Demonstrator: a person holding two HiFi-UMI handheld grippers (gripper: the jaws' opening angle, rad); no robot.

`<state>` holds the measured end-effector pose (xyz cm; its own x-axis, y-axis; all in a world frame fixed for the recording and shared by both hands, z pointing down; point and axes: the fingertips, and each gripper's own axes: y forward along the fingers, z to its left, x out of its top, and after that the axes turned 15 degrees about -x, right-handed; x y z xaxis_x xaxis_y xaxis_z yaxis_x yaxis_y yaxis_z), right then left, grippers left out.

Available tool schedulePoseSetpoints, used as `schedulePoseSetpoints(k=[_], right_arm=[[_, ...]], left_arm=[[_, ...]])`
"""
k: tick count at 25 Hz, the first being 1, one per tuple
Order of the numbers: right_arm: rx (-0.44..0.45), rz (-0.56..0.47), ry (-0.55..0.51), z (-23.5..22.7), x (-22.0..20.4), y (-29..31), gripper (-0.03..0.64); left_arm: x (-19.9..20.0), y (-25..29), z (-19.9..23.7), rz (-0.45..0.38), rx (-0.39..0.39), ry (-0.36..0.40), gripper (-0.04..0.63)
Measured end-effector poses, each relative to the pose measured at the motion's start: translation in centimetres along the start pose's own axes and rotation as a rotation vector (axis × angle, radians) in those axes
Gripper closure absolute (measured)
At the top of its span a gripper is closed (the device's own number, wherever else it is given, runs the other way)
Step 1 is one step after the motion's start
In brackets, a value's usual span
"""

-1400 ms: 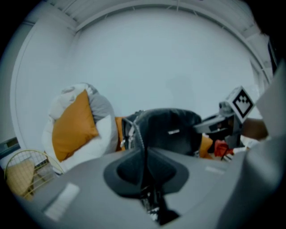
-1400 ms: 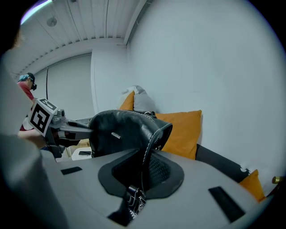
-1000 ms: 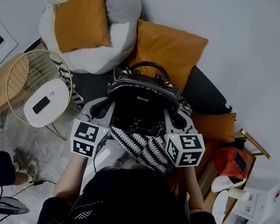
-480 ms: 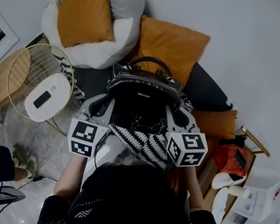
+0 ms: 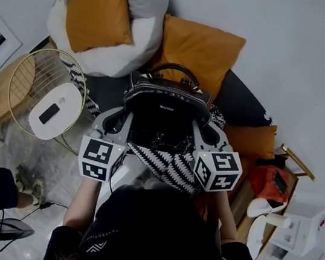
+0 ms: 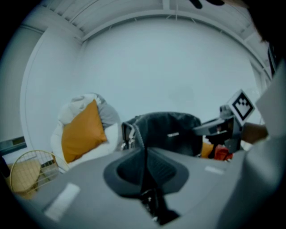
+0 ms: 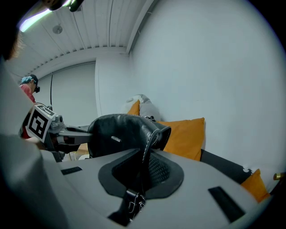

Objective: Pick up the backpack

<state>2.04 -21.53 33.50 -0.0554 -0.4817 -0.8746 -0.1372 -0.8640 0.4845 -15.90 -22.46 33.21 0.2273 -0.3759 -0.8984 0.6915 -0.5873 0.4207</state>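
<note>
The left gripper (image 5: 119, 127) has its jaws pressed together on a thin black strap edge (image 6: 144, 152) of the backpack (image 5: 166, 105). The right gripper (image 5: 205, 140) is clamped the same way on a stitched strap (image 7: 149, 147), with a buckle (image 7: 134, 203) at the near end of its jaws. The black backpack spans the gap between the two pairs of jaws, just ahead of them, its handle (image 5: 175, 70) on the far side. Beyond the jaws an orange cushion (image 5: 199, 49) leans on the white wall (image 5: 296, 56). A pillow pile (image 5: 100, 18) lies far left of the left jaws.

Black leather backpack (image 5: 166, 105) stands upright, handle up.
</note>
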Motion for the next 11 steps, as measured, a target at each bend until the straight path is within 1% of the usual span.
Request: schedulePoseSetpoints(k=[6, 11], right_arm=[[-0.003, 0.01, 0.001, -0.04, -0.15, 0.27, 0.591], [0.012, 0.01, 0.01, 0.32, -0.15, 0.73, 0.591]], left_arm=[[-0.24, 0.26, 0.17, 0.007, -0.005, -0.009, 0.554], [-0.27, 0.17, 0.66, 0.005, 0.008, -0.014, 0.554]])
